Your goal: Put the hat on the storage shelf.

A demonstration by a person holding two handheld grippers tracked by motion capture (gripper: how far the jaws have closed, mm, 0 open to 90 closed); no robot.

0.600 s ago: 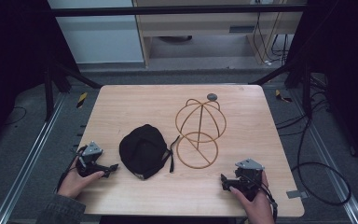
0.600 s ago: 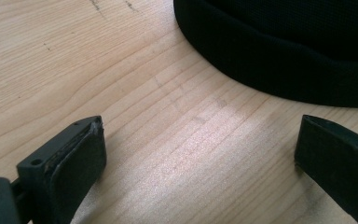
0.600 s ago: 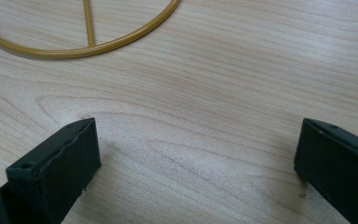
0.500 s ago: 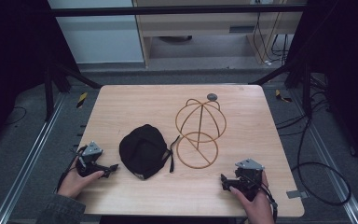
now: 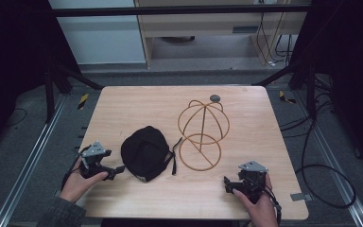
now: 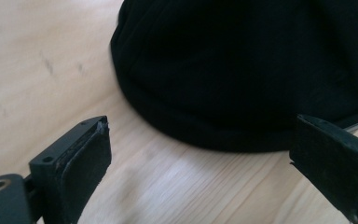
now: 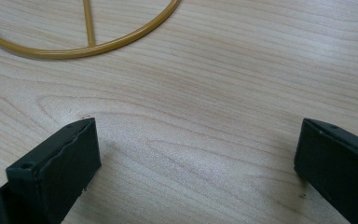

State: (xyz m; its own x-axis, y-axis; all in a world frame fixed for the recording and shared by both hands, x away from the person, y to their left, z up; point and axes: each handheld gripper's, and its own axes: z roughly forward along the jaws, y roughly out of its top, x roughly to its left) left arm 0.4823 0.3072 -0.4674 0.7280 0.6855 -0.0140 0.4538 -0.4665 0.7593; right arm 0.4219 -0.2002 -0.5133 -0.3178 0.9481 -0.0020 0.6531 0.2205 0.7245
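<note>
Lying flat, black cap (image 5: 145, 152) strap (image 5: 175, 156) facing wire stand (image 5: 202, 132).

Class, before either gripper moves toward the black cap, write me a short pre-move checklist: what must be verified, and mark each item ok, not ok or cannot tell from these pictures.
1. Left gripper open: ok, jaws spread wide in the left gripper view.
2. Right gripper open and empty: ok, bare wood between its jaws.
3. Black cap free to take: ok, it lies on the table, untouched.
4. Left gripper lined up with the cap: ok, the cap sits just beyond its jaws.
5. Wire hat stand upright: ok, its base ring rests flat.
6. Cap strap clear of the stand's ring: cannot tell, they lie very close.
</note>
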